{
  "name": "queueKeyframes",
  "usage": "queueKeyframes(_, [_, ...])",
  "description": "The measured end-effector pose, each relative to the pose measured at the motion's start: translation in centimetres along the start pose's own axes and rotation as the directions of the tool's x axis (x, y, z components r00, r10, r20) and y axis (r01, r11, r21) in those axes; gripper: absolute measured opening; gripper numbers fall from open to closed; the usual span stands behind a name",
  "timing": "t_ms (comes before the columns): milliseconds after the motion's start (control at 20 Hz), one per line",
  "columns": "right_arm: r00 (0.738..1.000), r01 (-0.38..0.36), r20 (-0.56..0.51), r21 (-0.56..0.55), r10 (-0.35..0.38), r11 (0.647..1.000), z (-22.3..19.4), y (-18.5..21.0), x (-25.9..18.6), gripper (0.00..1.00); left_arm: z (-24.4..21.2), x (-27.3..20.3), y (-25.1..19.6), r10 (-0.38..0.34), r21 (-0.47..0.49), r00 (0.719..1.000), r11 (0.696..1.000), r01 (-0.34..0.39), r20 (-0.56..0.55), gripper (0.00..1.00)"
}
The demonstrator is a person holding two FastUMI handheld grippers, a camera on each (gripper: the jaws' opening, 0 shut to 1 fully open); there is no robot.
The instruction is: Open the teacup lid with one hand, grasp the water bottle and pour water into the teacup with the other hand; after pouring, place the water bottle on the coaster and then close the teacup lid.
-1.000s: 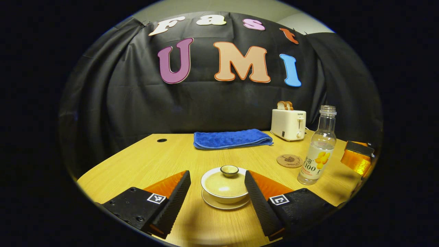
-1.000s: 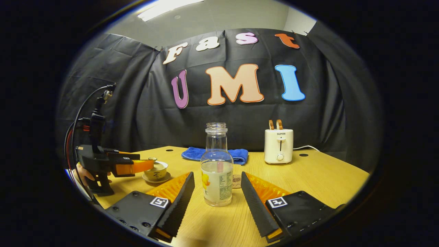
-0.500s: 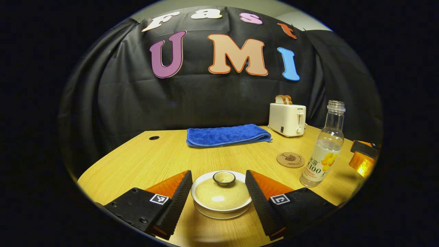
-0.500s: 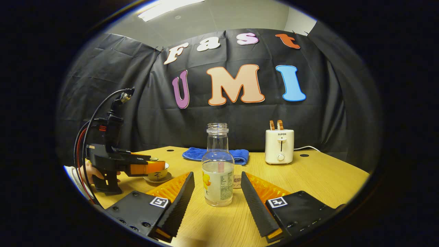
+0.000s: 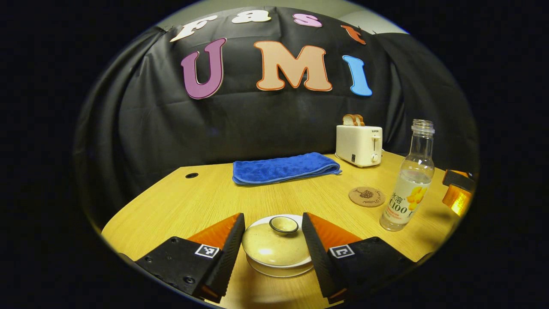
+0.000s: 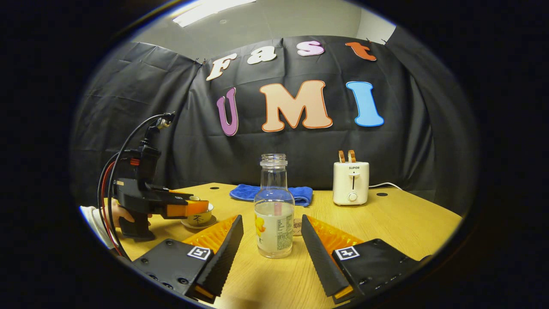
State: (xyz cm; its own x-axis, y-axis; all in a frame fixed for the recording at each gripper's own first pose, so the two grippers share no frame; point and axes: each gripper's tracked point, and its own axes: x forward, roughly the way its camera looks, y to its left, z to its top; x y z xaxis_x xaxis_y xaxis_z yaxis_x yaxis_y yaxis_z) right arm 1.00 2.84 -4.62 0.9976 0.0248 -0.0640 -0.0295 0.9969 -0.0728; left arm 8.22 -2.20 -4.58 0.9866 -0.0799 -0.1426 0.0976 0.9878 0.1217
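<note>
The round cream-coloured china teacup lid [image 5: 274,244] with its small dark-rimmed knob is seen on the teacup, near the front edge of the yellow wooden table [image 5: 180,201]. The left gripper [image 5: 272,253] is spread open, with one finger on each side of the lid. No touch on the lid can be made out yet. The lid is judged to be hard, smooth and easy to break, so it should be pinched gently at its rim or by the little knob and lifted straight up.

The clear glass water bottle [image 6: 274,210] with no cap is stood upright nearer the middle of the table, part full of water. The right gripper [image 6: 272,253] is held open with the bottle between its fingers but apart from them. The bottle is judged to be heavy and slippery, so it is best held around its wide lower body. The round brown cork coaster [image 5: 366,196] is seen just beside the bottle.
</note>
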Motion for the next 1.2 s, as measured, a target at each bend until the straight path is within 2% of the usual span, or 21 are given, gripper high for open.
queueKeyframes(350, [1.000,-0.004,0.000,0.000,0.004,1.000,0.0,0.1,0.0,0.88,-0.1,0.0,0.1,0.004,0.004,1.000,1.000,-0.004,-0.001,0.78])
queueKeyframes(550, [1.000,-0.006,0.001,0.000,0.006,1.000,0.1,0.1,0.0,0.89,0.0,-0.2,0.3,0.014,-0.002,1.000,1.000,-0.014,0.003,0.82])
queueKeyframes(700, [1.000,-0.007,0.001,0.000,0.007,1.000,0.0,0.0,0.1,0.88,0.3,-0.5,0.3,0.020,0.001,1.000,1.000,-0.020,0.019,0.90])
queueKeyframes(900, [1.000,-0.008,0.002,0.000,0.008,1.000,0.1,0.0,0.1,0.88,0.6,-0.1,-0.2,0.011,0.042,0.999,0.999,-0.013,0.035,0.90])
queueKeyframes(1050, [1.000,-0.011,0.002,0.000,0.011,1.000,0.1,0.0,0.1,0.88,0.8,0.4,-0.7,-0.007,0.074,0.999,0.997,0.004,0.042,0.87])
queueKeyframes(1150, [1.000,-0.013,0.002,0.000,0.013,1.000,0.1,0.0,0.1,0.88,0.6,0.7,-1.1,-0.022,0.087,0.999,0.996,0.019,0.032,0.78])
queueKeyframes(1200, [1.000,-0.013,0.002,0.000,0.013,1.000,0.0,0.0,0.2,0.89,0.5,0.8,-1.2,-0.026,0.092,0.999,0.995,0.024,0.023,0.70])
